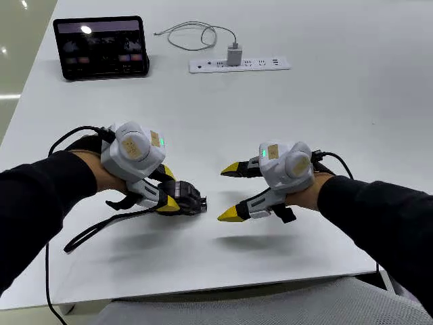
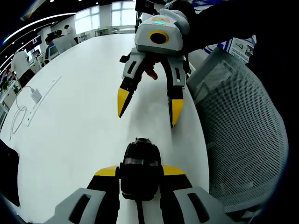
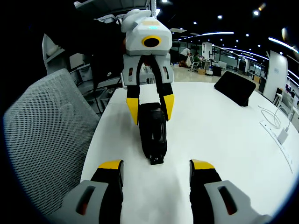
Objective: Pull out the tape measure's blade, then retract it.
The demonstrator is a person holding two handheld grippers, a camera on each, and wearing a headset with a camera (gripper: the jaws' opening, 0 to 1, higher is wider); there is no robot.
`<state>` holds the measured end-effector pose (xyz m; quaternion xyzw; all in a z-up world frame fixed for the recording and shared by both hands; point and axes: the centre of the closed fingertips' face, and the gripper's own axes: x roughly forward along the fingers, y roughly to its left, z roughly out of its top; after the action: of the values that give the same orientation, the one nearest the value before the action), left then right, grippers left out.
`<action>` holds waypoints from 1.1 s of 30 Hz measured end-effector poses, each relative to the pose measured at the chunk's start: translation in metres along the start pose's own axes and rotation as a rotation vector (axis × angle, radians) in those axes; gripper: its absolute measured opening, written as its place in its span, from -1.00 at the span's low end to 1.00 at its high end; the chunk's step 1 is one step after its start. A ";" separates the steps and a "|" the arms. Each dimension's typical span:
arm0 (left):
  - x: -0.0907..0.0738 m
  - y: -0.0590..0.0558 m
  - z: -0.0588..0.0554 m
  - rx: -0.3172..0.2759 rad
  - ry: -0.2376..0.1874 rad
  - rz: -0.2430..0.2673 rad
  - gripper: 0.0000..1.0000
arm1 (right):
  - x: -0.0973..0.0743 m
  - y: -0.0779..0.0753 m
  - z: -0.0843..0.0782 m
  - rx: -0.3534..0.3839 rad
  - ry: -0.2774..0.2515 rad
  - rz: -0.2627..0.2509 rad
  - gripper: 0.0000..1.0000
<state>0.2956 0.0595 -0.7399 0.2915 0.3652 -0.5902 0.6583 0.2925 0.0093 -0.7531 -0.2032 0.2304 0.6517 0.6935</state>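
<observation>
The yellow-tipped fingers (image 2: 106, 171) of the left gripper (image 1: 169, 189) are clamped on a black tape measure (image 2: 140, 165), one tip on each flat side of its case. In the left gripper view the case sits squarely between the two tips and juts forward past them. The fingers (image 3: 202, 164) of the right gripper (image 1: 229, 192) stand wide apart with nothing between them. The two grippers face each other tip to tip, close but not touching. In the right gripper view the tape measure lies on the line between that gripper's spread tips, just ahead of them, and a small dark tab on its near end points toward us. Each gripper has a white-grey body, held in one of the person's hands, with black sleeves behind. Black cables trail back from both. In the head view the tape measure hangs just above the white bench (image 1: 203, 115), near its front edge, with soft shadows beneath both grippers. At the far side of the bench we note a black tablet (image 1: 101, 47) propped up with its screen lit. To its right lies a white power strip (image 1: 260, 64) carrying a white plug-in charger (image 1: 234, 54), whose thin white cable (image 1: 193, 30) loops behind it. A grey mesh chair (image 2: 243, 116) stands at the near edge of the bench.
</observation>
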 end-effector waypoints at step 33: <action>0.001 0.001 -0.003 -0.040 -0.015 -0.013 -0.42 | 0.038 -0.002 -0.015 -0.103 0.148 0.060 -0.82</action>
<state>0.2965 0.0618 -0.7425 0.2715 0.3739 -0.5893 0.6628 0.2952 0.0312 -0.7871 -0.2793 0.2533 0.6663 0.6433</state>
